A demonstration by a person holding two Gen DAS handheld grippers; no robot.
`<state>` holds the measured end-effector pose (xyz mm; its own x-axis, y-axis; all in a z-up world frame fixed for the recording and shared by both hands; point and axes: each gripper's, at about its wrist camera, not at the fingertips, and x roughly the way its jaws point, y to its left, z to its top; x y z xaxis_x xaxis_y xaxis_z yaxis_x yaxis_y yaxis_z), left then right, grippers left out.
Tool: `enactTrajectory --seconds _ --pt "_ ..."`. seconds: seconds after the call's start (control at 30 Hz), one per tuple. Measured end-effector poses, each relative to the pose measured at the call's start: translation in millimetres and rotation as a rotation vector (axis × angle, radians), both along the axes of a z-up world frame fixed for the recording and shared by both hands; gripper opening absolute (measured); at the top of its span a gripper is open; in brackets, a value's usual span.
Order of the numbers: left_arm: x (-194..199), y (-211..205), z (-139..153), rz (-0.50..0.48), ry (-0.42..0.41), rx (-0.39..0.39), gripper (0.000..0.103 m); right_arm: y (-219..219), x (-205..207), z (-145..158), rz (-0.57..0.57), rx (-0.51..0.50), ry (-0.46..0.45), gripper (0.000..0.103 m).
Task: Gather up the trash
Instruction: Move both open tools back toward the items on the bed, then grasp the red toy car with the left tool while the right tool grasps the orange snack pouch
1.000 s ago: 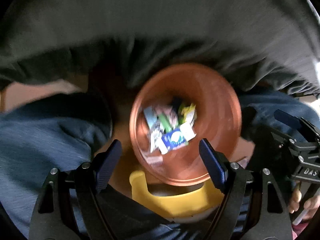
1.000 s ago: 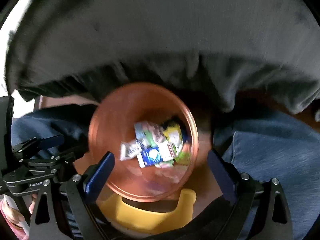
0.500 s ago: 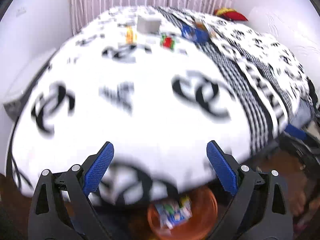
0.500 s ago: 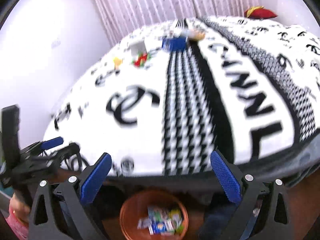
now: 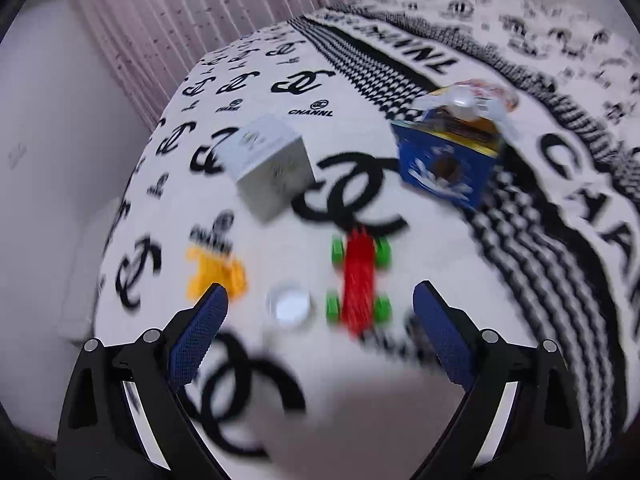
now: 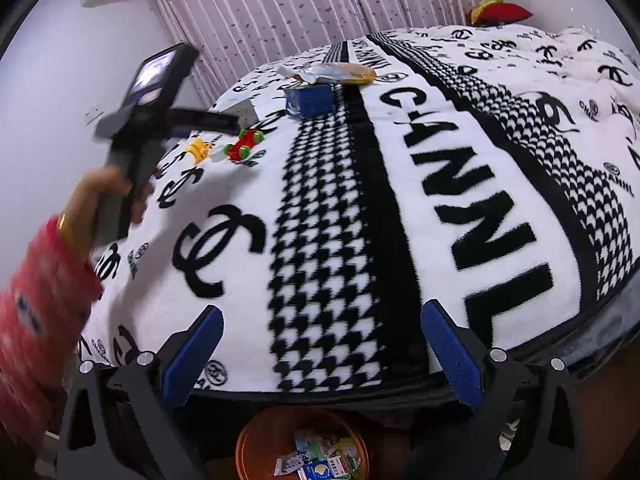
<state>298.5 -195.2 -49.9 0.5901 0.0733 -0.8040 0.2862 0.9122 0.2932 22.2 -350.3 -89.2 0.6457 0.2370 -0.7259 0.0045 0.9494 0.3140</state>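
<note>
My left gripper (image 5: 320, 312) is open and empty, held over the bed. Just ahead of it lie a small white cap (image 5: 289, 307), a yellow toy piece (image 5: 214, 276) and a red toy car with green wheels (image 5: 359, 280). Farther off are a white box (image 5: 268, 164), a blue carton (image 5: 446, 160) and a clear wrapper (image 5: 472, 98). My right gripper (image 6: 318, 352) is open and empty at the bed's near edge, above the orange bin (image 6: 256, 440) with several wrappers in it. The left gripper's body (image 6: 148, 108) shows in the right wrist view.
The bed carries a white blanket with black logos and a houndstooth stripe (image 6: 332, 240). A red and yellow cushion (image 6: 498, 10) lies at the far side. Pink curtains (image 6: 280, 4) hang behind, and a white wall (image 5: 48, 160) stands on the left.
Both grippers have swung up from looking into the orange bin to facing the bed. The left gripper has moved forward, close to the items on the blanket.
</note>
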Motion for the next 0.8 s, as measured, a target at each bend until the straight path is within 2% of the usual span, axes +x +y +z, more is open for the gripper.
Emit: enactTrajectory --seconds 0.17,0.2,0.23,0.3,0.4,0.47,0.6,0.8 --pt "31 -16 -30 -0.019 0.113 0.069 0.089 -14 7 -6 -0.024 0.021 0.008 0.097" --pt "32 -18 -33 -0.026 0.118 0.079 0.081 -16 7 -7 -0.028 0.022 0.009 0.097" --pt "33 -20 -38 -0.034 0.131 0.082 0.061 -17 7 -8 -0.031 0.022 0.011 0.097" --pt "31 -20 -41 -0.052 0.167 0.031 0.038 -20 8 -11 -0.036 0.023 0.017 0.097" --pt "23 -24 -39 -0.060 0.135 0.043 0.038 -20 8 -13 -0.038 0.032 0.026 0.098" --pt "13 -21 -31 -0.059 0.117 0.020 0.038 -19 7 -12 -0.035 0.029 0.023 0.097" --pt "-10 -4 -7 -0.059 0.077 -0.083 0.038 -13 5 -6 -0.028 0.020 0.012 0.097" --pt "-72 38 36 -0.061 -0.032 -0.233 0.038 -3 11 8 -0.007 0.010 -0.017 0.097"
